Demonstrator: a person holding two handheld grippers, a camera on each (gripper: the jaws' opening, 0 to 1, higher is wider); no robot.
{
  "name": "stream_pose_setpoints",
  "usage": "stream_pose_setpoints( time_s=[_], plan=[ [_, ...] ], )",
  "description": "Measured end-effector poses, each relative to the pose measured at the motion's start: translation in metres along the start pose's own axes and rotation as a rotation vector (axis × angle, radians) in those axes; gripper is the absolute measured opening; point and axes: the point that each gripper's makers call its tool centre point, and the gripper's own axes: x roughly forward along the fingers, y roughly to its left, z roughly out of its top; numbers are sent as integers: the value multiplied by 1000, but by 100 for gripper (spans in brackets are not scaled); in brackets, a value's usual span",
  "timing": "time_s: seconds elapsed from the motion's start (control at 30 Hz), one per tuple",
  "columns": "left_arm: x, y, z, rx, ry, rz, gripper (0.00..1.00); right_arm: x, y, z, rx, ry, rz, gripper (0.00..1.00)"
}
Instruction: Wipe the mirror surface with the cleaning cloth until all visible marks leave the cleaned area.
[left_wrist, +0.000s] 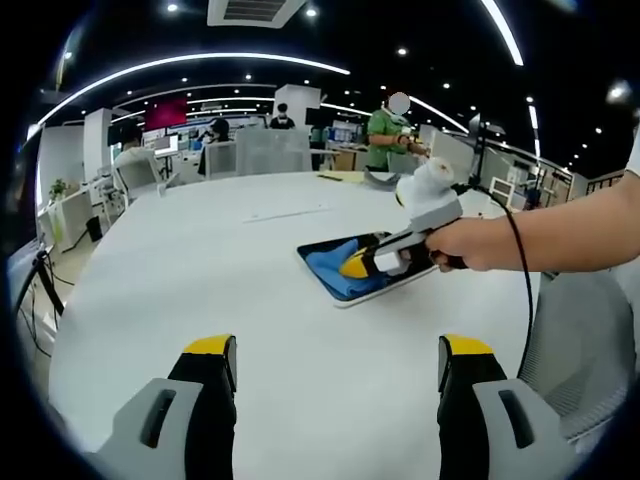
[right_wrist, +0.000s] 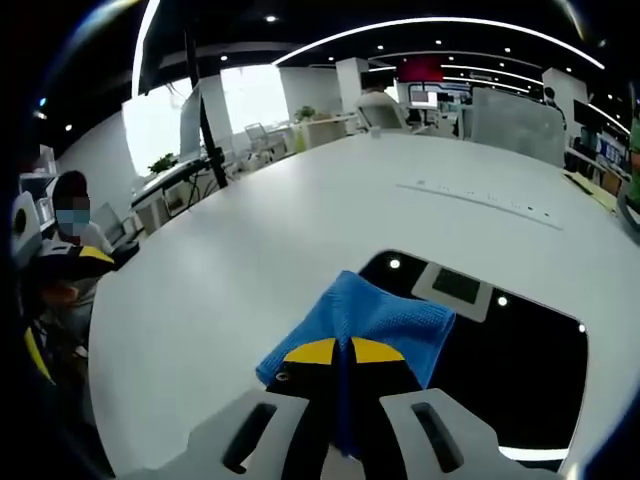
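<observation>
While the right gripper (right_wrist: 345, 352) presses the blue cleaning cloth (right_wrist: 362, 318) (clamped between its jaws) onto the mirror (right_wrist: 520, 370) lying flat on the white desk (left_wrist: 200, 270), the left gripper (left_wrist: 338, 362) hovers near the mirror, jaws apart. Unsteadied, the mirror may slide under wiping pressure.
</observation>
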Motion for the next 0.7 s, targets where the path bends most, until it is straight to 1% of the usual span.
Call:
stream_pose_setpoints(
  time_s=[0.27,0.43,0.7],
  plan=[
    [0,0,-1,-2,-2,0,83,-1,2,-1,-38,-3,-12,0],
    [3,-1,1,-1,-3,-8,83,-1,2,-1,-58,3,-19,0],
    [10,-1,3,5,-3,-18,83,-1,2,-1,-38,-12,-25,0]
  ],
)
